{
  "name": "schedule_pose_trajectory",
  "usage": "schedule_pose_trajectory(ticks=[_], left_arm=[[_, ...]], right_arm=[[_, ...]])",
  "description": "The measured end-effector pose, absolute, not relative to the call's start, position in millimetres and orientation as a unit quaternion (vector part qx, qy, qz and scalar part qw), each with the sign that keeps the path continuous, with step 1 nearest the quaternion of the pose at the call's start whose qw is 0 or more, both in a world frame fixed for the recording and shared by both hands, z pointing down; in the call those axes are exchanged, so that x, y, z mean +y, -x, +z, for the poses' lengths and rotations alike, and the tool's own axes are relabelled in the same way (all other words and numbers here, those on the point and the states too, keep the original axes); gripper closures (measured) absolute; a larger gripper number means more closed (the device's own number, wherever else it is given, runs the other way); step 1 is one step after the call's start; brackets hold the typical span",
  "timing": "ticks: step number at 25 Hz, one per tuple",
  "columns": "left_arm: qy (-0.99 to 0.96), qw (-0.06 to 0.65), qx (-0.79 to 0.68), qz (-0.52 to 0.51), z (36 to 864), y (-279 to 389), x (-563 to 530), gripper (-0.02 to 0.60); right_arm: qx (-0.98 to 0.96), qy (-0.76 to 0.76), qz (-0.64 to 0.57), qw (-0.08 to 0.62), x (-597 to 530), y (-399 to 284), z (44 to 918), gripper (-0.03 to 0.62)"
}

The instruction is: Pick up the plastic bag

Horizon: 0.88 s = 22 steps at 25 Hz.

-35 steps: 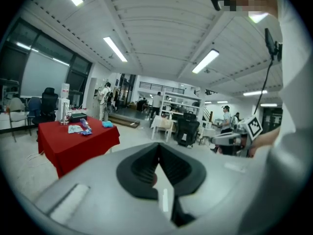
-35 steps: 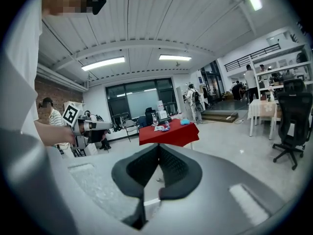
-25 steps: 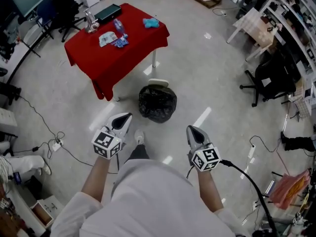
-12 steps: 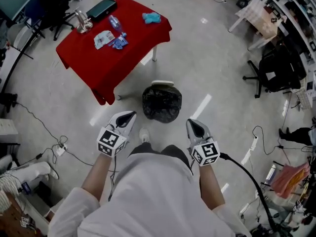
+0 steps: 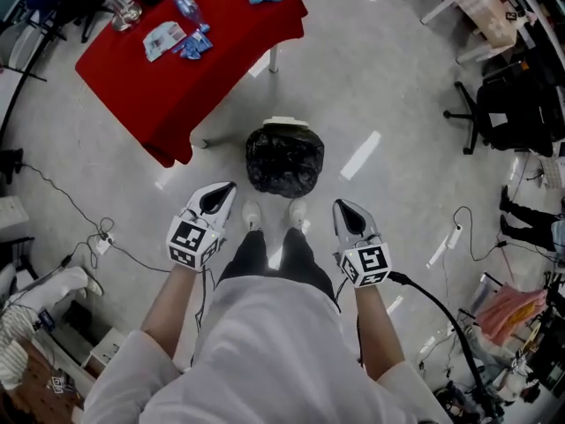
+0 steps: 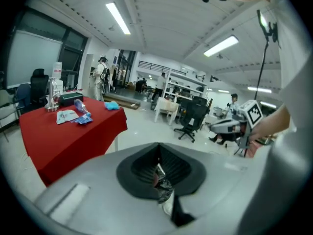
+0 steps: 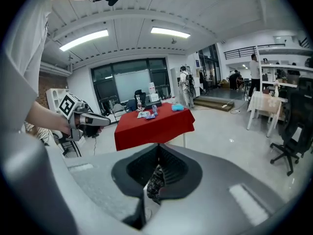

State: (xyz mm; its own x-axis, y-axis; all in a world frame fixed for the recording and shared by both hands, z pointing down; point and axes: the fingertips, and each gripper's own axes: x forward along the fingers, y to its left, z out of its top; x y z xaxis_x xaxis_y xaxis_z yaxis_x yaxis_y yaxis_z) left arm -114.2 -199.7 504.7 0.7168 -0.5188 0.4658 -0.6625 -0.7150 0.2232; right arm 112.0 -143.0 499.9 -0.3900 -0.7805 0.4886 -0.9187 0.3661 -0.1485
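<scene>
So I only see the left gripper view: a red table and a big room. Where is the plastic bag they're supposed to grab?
Observer: The head view shows the black plastic bag on the floor, just beyond the person's shoes.
Operator: Are the tongs on it?
Observer: No. The left tongs and right tongs hang either side of the shoes, short of the bag.
Operator: Is the right one open?
Observer: No, the right gripper view shows its jaws together, gripping nothing.
</scene>
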Motion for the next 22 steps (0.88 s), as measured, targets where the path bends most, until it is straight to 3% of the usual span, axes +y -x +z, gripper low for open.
schedule_pose_trajectory(ticks=[5,7,15,22], left_arm=[[-0.891,0.212,-0.346,0.206,571.4,101.0,-225.5,0.578],[-0.883,0.223,-0.35,0.219,611.4,96.8,-236.5,0.578],[-0.843,0.274,-0.358,0.293,789.0,86.9,-260.6,0.577],[-0.798,0.326,-0.363,0.354,935.4,88.9,-277.2,0.514]], right_arm=[[-0.809,-0.501,0.232,0.2,-172.4,-131.9,565.5,0.588],[-0.81,-0.49,0.243,0.211,-185.4,-135.1,599.3,0.553],[-0.799,-0.457,0.29,0.262,-215.8,-141.1,760.0,0.532],[-0.773,-0.44,0.339,0.307,-226.2,-153.4,899.8,0.508]])
